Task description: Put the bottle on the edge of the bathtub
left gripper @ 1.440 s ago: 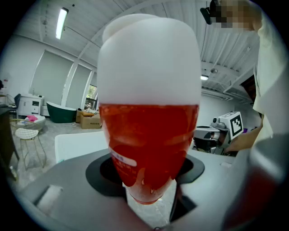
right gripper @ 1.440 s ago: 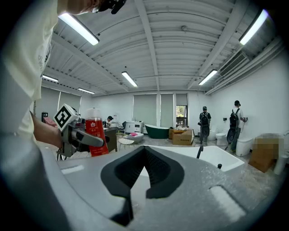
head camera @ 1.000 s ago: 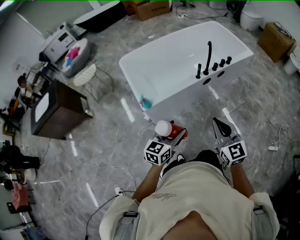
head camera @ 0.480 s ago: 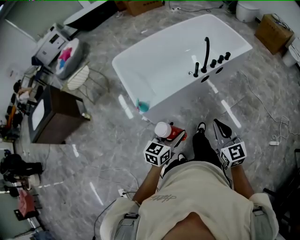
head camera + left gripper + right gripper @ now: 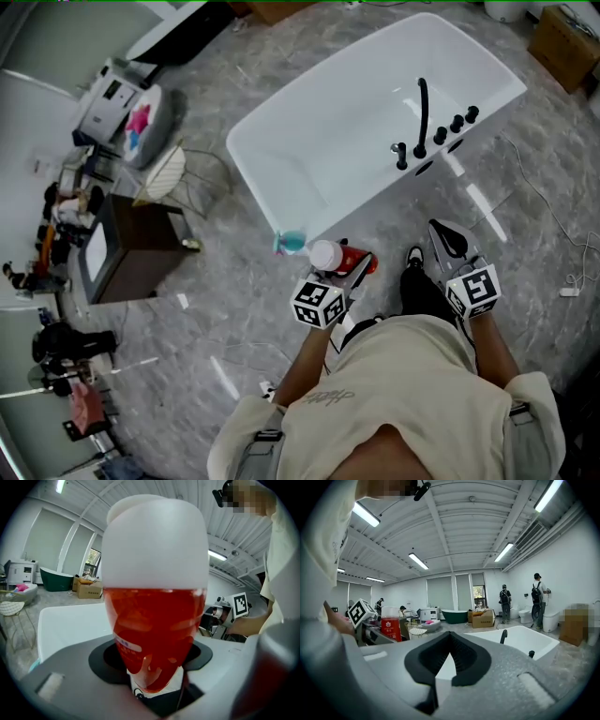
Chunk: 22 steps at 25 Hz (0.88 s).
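A red bottle [image 5: 345,259] with a white cap is held in my left gripper [image 5: 352,266], whose jaws are shut on its sides. It hangs over the grey floor just short of the near corner of the white bathtub [image 5: 342,122]. In the left gripper view the bottle [image 5: 154,620] fills the middle, with the bathtub [image 5: 70,620] behind it. My right gripper [image 5: 442,236] is to the right, shut and holding nothing. Past the right gripper's [image 5: 450,637] closed pads I see the bottle [image 5: 390,623] at the left and the bathtub [image 5: 520,641] at the right.
A black faucet set [image 5: 422,117] stands on the tub's right rim. A teal object [image 5: 291,242] lies by the tub's near corner. A brown cabinet [image 5: 131,248], a wire chair [image 5: 173,169] and a white machine [image 5: 127,108] stand at the left. A cable [image 5: 553,216] runs across the floor.
The view has shifted and the bathtub's near corner now lies closer to the held bottle. Both grippers keep their pose, the left still gripping the bottle.
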{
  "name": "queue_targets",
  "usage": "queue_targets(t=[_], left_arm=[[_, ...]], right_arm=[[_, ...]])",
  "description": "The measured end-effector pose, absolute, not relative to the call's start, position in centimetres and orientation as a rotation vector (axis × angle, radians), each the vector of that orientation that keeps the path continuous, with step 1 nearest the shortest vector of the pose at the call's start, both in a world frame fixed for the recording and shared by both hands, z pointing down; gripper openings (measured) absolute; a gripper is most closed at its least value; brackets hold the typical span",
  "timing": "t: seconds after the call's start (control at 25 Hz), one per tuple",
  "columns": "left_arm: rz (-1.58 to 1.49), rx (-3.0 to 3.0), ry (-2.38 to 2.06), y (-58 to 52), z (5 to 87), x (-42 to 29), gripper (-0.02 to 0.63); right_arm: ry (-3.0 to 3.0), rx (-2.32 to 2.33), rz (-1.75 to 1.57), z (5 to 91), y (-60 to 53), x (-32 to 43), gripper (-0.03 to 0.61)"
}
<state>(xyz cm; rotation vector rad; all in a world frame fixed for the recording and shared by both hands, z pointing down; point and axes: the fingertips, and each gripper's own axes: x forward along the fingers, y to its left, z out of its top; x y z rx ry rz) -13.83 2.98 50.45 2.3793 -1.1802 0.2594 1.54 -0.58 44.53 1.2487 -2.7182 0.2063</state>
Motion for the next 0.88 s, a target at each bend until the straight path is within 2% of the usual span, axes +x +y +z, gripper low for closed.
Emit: queue_targets(t=[0.4, 0.88], left_arm=[[0.341, 2.326, -1.27, -10.2, 52.8, -11.0, 0.301], [0.495, 2.191, -1.315, -21.4, 63.8, -9.0, 0.299]], right_arm=[[-2.702, 1.198, 0.288, 46.7, -11.4, 6.3, 0.0], [-2.636, 1.085, 0.455, 51.7, -16.0, 9.9, 0.0]])
